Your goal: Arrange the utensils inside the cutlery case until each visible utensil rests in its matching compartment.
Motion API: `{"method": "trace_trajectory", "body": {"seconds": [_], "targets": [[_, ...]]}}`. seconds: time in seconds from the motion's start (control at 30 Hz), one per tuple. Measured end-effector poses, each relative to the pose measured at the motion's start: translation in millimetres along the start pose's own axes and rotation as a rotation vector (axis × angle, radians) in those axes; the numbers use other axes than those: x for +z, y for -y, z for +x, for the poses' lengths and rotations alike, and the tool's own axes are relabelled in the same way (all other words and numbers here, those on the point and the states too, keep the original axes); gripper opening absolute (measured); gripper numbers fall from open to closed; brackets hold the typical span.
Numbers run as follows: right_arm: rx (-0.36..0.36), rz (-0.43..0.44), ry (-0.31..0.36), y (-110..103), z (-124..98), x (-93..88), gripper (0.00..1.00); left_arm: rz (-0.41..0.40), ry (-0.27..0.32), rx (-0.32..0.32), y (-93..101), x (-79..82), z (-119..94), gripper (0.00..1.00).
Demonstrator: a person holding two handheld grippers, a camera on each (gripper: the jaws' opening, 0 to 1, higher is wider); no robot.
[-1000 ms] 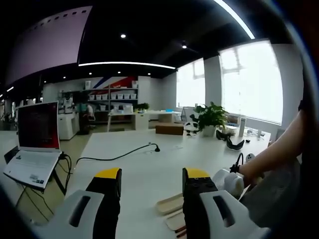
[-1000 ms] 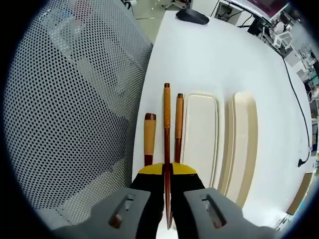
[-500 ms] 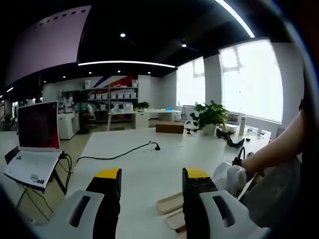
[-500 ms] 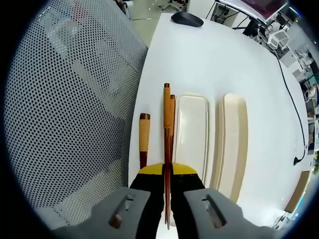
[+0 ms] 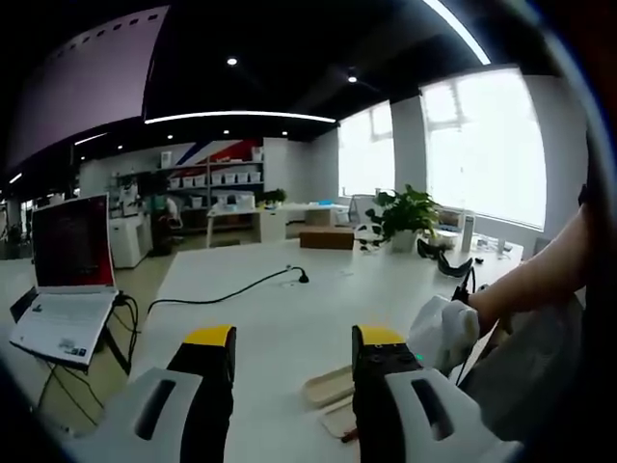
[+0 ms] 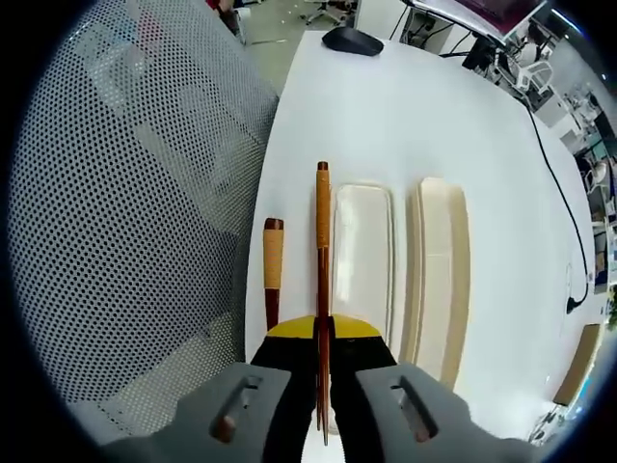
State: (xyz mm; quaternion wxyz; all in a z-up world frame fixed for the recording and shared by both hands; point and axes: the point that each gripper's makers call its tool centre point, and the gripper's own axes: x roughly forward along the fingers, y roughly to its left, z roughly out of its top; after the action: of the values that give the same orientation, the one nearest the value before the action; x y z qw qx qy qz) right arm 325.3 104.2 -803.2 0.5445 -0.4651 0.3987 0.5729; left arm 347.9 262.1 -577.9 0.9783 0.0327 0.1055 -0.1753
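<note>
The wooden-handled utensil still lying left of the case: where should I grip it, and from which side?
Grip the utensil on its cork-coloured handle, coming straight down with the jaws across its width. It lies flat on the table, parallel to the case, with open table on either side. The right gripper is shut on another stick, so free that first.

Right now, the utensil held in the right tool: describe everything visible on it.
The utensil is a long, slim wooden-looking stick, dark reddish brown along the shaft with a lighter tan band near its far end. The right tool is shut on its lower shaft, the near end running down between the jaws. It points straight ahead, beside the cream case tray. Its working end can't be made out.
</note>
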Motion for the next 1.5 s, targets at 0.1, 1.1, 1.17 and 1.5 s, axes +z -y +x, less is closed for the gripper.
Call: {"method": "trace_trajectory", "body": {"seconds": [0.1, 1.1, 1.17, 1.5], "targets": [[-0.007, 0.007, 0.001, 1.8, -1.6, -0.5, 0.00, -0.004, 0.000, 0.002, -1.0, -0.1, -0.3, 0.49], [-0.059, 0.013, 0.027, 16.1, -11.9, -1.1, 0.00, 0.001, -0.007, 0.003, -1.3, -1.3, -0.8, 0.49], [-0.065, 0.017, 0.031, 18.5, -14.3, -0.8, 0.00, 0.002, -0.007, 0.003, -0.9, -1.2, -0.8, 0.49], [-0.102, 0.020, 0.064, 26.8, -22.5, 3.1, 0.00, 0.004, -0.014, 0.003, -0.2, -2.1, -0.3, 0.49]]}}
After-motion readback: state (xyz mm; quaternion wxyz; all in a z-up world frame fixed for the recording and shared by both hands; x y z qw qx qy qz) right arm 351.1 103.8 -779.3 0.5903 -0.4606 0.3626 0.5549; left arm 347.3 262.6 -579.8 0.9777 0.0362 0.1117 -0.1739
